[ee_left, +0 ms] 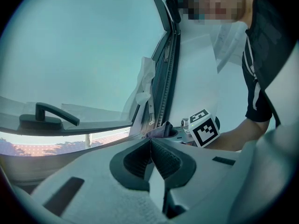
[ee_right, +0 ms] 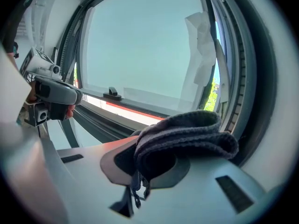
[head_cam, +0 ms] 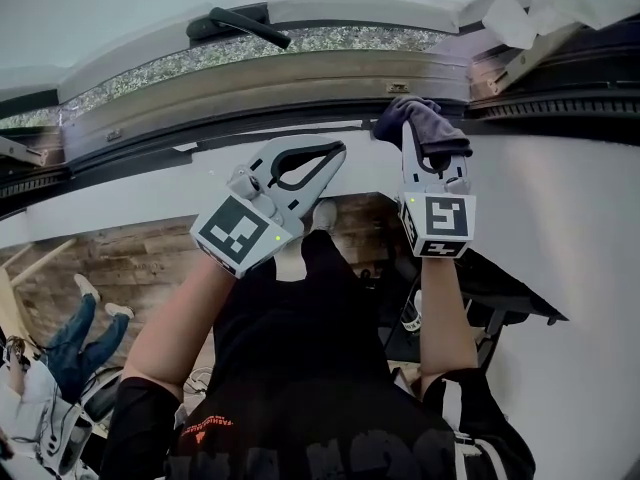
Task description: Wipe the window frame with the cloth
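Cloth (head_cam: 418, 120) in right claw (head_cam: 428, 150) — at frame (head_cam: 300, 74) edge

White wall (head_cam: 560, 198), wooden floor (head_cam: 130, 258), daylight through window pane (ee_right: 140, 41).

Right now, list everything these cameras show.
Window frame: one, grey with a dark track, across the top.
Window handle: one, black, upper left on the sash.
White wrapping: one, crumpled, at the frame's upper right.
Cloth: one, dark grey, bunched at the frame's track.
Wood floor: brown, far below.
Bystander: one, blue jeans, lower left.
Left gripper: white, jaws together, empty.
Right gripper: white, clamped on the cloth.
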`<move>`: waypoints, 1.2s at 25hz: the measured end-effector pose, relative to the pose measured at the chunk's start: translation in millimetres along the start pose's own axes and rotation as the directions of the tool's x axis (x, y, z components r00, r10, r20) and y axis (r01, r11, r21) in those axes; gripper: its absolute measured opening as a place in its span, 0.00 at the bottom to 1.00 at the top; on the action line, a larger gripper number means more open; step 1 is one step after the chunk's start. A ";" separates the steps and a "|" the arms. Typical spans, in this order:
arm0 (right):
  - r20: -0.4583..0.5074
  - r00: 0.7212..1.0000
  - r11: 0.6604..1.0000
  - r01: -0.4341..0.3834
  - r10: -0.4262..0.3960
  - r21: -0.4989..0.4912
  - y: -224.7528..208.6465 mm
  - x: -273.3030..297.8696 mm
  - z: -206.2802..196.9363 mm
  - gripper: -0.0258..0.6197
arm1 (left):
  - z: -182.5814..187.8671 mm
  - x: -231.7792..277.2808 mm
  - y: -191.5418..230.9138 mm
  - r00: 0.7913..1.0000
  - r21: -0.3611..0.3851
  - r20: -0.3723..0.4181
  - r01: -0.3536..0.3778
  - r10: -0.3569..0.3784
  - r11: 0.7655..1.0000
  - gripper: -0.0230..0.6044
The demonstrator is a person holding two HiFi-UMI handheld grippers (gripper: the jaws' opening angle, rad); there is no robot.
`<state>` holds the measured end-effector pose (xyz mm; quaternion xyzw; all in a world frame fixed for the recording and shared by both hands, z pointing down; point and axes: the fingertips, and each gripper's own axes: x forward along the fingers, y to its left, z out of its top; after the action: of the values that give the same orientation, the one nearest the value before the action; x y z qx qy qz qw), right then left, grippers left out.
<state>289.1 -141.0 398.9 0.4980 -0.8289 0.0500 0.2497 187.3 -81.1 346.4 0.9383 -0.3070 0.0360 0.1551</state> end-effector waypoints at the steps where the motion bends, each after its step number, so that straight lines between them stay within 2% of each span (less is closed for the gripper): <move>1: 0.001 1.000 1.000 -0.004 0.004 -0.002 4.2 1.1 1.4 0.09 | -0.4 -4.0 1.9 1.000 0.012 0.005 -0.001 0.001 1.000 0.07; 3: 0.002 1.000 1.000 -0.013 0.013 -0.005 13.0 3.4 4.1 0.09 | -1.2 -12.0 5.5 1.000 0.036 0.013 -0.002 0.002 0.999 0.07; 14: 0.002 0.998 0.997 -0.066 0.066 -0.030 64.6 16.1 20.4 0.09 | -3.7 -62.2 25.9 0.997 -0.013 0.019 -0.074 0.074 0.997 0.07; 30: 0.010 0.979 0.975 -0.202 0.204 -0.092 172.4 38.7 49.8 0.09 | -13.4 -153.7 63.6 0.980 -0.007 0.034 -0.195 0.195 0.981 0.07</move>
<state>109.6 -102.5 402.2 0.3995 -0.8792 0.0329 0.2575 25.9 -38.6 351.2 0.9039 -0.4001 0.0342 0.1473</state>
